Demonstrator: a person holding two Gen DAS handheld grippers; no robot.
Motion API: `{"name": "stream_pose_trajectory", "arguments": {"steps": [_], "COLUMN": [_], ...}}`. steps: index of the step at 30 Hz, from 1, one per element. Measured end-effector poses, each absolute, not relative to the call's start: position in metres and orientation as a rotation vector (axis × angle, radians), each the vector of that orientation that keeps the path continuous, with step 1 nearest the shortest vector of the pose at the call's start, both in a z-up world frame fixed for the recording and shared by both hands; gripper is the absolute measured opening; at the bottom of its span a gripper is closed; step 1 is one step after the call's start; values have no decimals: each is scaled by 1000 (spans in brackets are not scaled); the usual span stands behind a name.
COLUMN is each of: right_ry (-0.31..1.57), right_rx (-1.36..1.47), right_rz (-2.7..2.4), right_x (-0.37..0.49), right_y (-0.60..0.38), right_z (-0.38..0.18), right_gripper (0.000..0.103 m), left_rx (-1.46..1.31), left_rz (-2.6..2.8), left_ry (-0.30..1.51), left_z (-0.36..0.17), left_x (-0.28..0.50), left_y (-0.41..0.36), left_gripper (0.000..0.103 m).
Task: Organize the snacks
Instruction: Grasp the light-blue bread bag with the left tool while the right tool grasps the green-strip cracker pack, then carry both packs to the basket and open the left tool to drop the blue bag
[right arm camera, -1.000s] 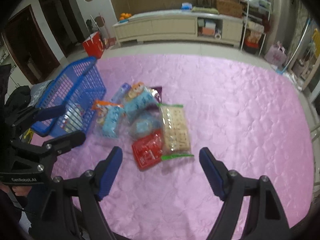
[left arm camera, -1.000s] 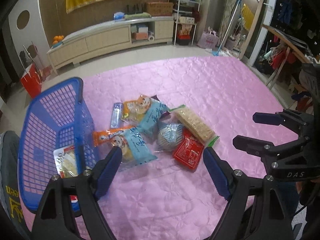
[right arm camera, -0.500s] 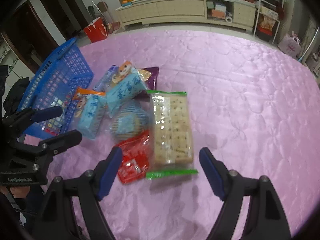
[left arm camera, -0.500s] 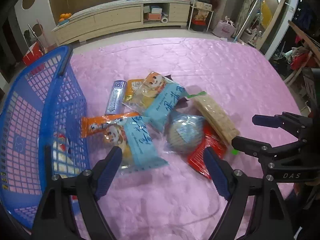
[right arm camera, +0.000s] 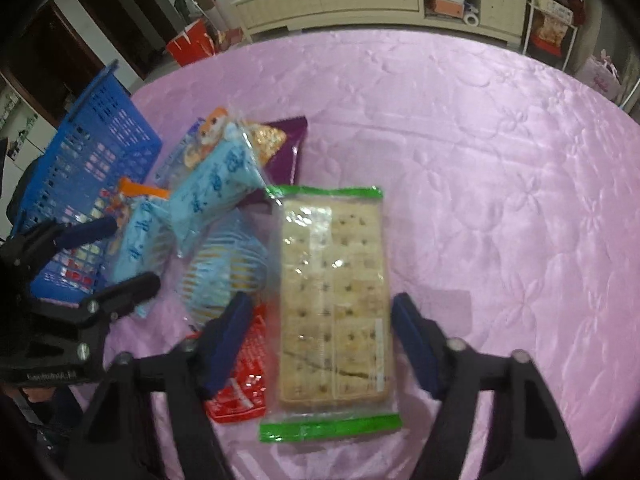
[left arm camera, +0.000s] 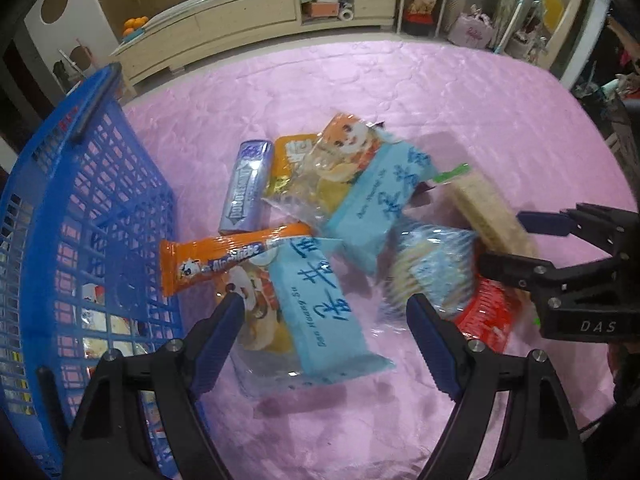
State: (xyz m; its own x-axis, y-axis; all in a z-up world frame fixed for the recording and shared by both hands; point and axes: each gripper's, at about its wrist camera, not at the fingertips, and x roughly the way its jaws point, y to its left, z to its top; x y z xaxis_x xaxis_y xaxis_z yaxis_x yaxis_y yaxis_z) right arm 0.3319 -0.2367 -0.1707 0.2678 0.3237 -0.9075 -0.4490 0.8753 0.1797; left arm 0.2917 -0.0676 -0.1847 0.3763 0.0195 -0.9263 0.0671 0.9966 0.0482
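Note:
A pile of snack packets lies on the pink quilted cloth [left arm camera: 460, 92]. My left gripper [left arm camera: 324, 312] is open, its fingers on either side of a light blue packet [left arm camera: 320, 308] with an orange bar [left arm camera: 224, 258] beside it. My right gripper [right arm camera: 320, 316] is open and straddles the green-edged cracker pack [right arm camera: 334, 300]; a red packet [right arm camera: 244, 376] lies under its left finger. A blue basket [left arm camera: 76, 216] at the left holds a few packets. The right gripper also shows in the left wrist view [left arm camera: 516, 244].
A purple tube [left arm camera: 246, 186], a second blue packet [left arm camera: 380, 196] and a round blue-wrapped snack [left arm camera: 432, 268] lie in the pile. A long cabinet [left arm camera: 256, 16] stands beyond the cloth's far edge. A red bag [right arm camera: 192, 42] sits on the floor.
Both grippers have moved down and forward onto the pile. The left one now straddles the light blue packet, the right one the cracker pack. Both stay open.

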Motion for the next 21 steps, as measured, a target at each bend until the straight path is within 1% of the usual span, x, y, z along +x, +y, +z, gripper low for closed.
{"name": "stream_pose_trajectory", "arguments": {"steps": [2, 5, 6, 7, 8, 9, 10, 11, 13, 18, 21], "right_ry": [1180, 1162, 1157, 1151, 1149, 1150, 1151, 1150, 1153, 1165, 1154], "right_rx": [-155, -149, -153, -158, -159, -159, -159, -159, -160, -124, -104], "right_rz": [513, 509, 507, 505, 506, 511, 513, 515, 517, 501, 489], "right_x": [331, 327, 326, 324, 324, 322, 321, 319, 315, 302, 296], "right_y": [-237, -240, -242, -243, -243, -244, -244, -245, -246, -248, -244], "right_z": [-171, -171, -171, -171, -171, -171, -171, -171, -171, -168, -160], "right_gripper": [65, 62, 60, 59, 58, 58, 58, 58, 57, 57, 57], "left_rx": [93, 107, 126, 139, 155, 160, 159, 153, 149, 170, 113], "left_rz": [14, 39, 42, 49, 64, 72, 84, 87, 75, 54, 22], "left_ry": [1195, 1192, 1187, 1182, 1178, 1177, 1176, 1175, 1173, 1150, 1138], "left_z": [-190, -192, -192, -193, -193, -194, -192, -190, -187, -179, -170], "left_x": [295, 296, 296, 296, 296, 297, 298, 299, 296, 287, 280], "left_y": [-65, -67, -69, -70, -70, -70, -69, -69, -68, -75, -73], "left_gripper": [82, 81, 78, 71, 69, 63, 53, 52, 42, 28, 24]}}
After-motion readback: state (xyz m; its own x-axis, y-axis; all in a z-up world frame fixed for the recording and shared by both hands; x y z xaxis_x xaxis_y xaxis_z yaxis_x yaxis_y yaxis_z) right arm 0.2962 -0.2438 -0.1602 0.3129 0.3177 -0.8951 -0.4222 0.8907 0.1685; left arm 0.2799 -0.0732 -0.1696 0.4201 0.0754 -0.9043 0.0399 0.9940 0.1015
